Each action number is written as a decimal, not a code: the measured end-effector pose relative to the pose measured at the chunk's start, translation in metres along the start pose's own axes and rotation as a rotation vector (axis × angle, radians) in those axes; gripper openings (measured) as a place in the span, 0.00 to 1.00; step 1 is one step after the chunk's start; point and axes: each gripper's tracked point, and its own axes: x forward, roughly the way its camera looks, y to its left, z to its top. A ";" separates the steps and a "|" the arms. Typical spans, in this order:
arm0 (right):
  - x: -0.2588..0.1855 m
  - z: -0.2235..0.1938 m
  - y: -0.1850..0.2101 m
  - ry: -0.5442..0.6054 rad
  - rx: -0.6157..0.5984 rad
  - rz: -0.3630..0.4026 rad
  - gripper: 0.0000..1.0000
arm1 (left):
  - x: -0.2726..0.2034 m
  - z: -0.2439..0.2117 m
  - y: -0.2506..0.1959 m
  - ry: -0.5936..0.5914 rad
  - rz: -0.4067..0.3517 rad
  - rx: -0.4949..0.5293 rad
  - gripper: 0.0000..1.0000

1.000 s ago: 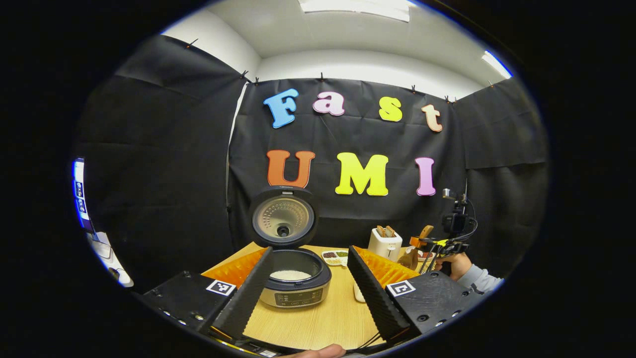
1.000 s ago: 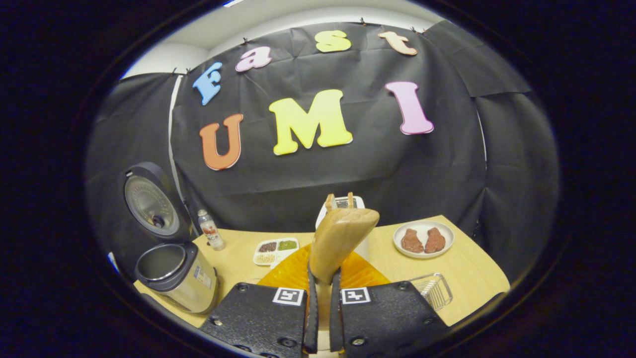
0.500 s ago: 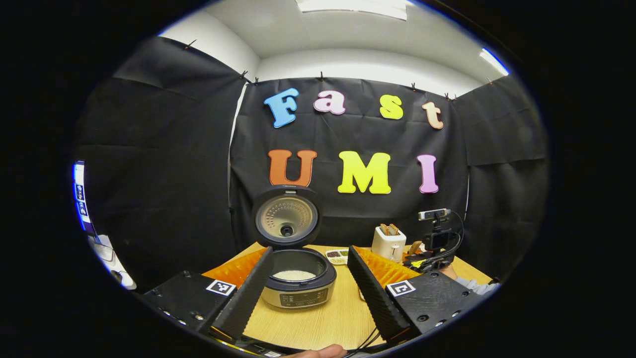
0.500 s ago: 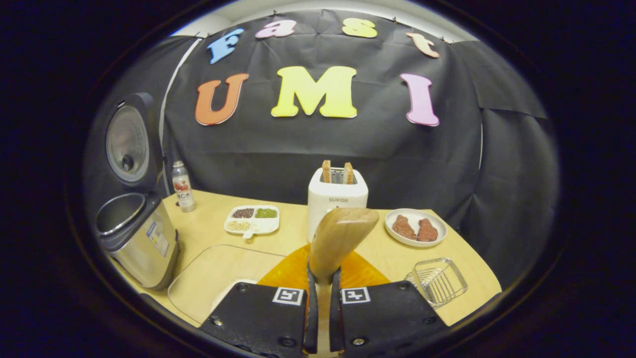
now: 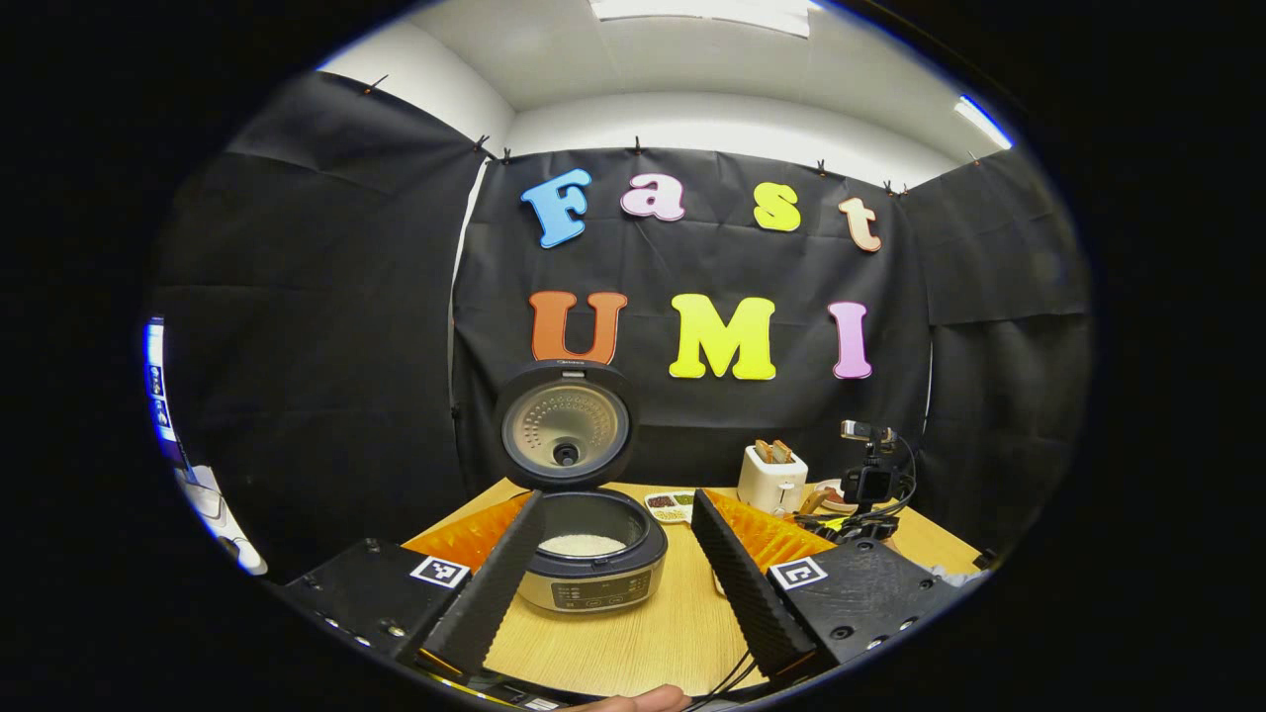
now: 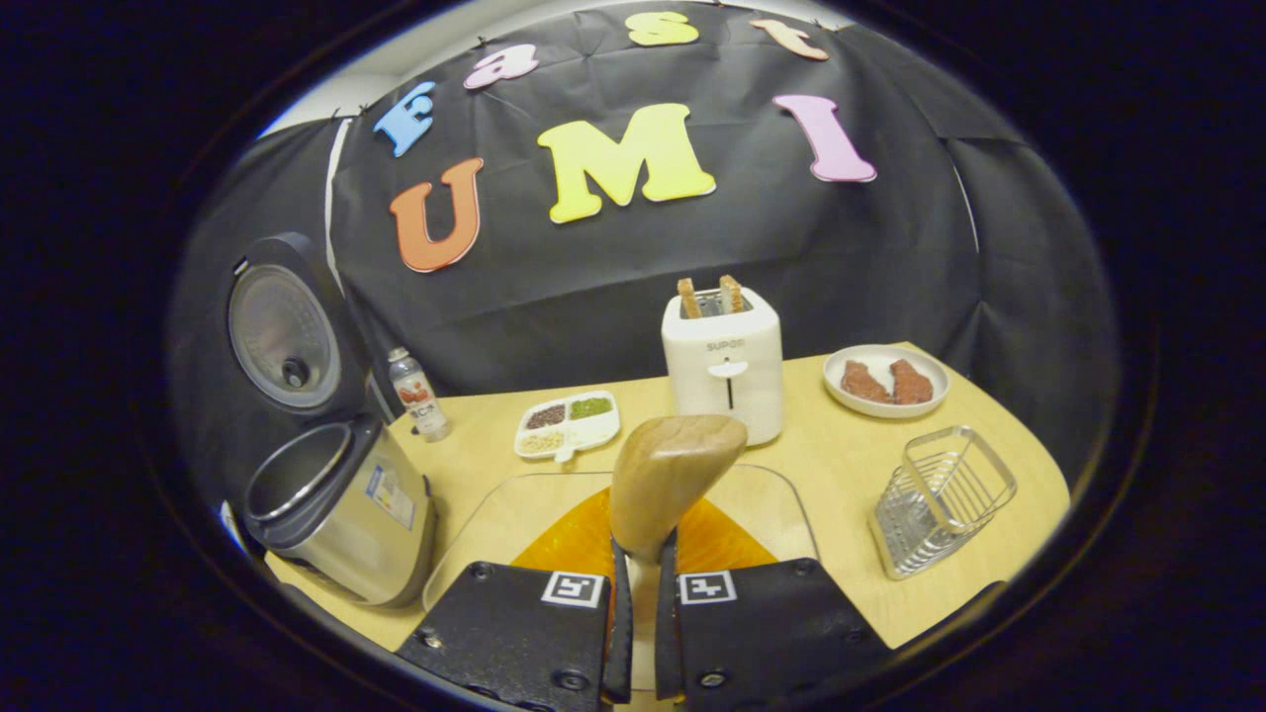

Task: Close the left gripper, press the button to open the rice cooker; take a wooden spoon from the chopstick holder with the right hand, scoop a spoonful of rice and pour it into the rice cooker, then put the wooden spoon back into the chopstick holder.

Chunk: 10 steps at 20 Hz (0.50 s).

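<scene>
table (image 6: 851,465): light wood; everything sits on it ahead of both grippers.
rice cooker (image 5: 591,559): straight ahead of the left gripper, between its fingers in frame; far left of the right gripper. Lid (image 5: 565,425) stands upright, so the button step is done. White rice already lies in the pot.
left gripper (image 5: 618,583): fingers wide apart, holding nothing, parked facing the cooker.
right gripper (image 6: 635,633): fingers clamped together on the spoon handle.
wooden spoon (image 6: 669,482): upright in the right gripper, bowl just above the fingertips, pale smooth wood. Can't tell if there is rice in the bowl.
chopstick holder (image 6: 940,497): wire basket, ahead-right of the right gripper, tilted, looks empty.
progress: open done, spoon in hand, rice in pot. My read: scoop and pour done, only the return to the holder left.
</scene>
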 end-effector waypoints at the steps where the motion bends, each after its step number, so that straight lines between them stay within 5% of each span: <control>1: 0.000 -0.002 0.006 0.015 0.007 0.011 0.14 | -0.001 0.000 0.000 0.000 0.001 0.002 0.95; 6: 0.003 -0.010 0.038 0.064 0.085 0.116 0.14 | -0.002 -0.003 0.004 0.008 0.010 0.012 0.95; 10: 0.006 -0.012 0.039 0.129 0.285 0.218 0.14 | -0.002 -0.004 0.005 0.014 0.013 0.005 0.95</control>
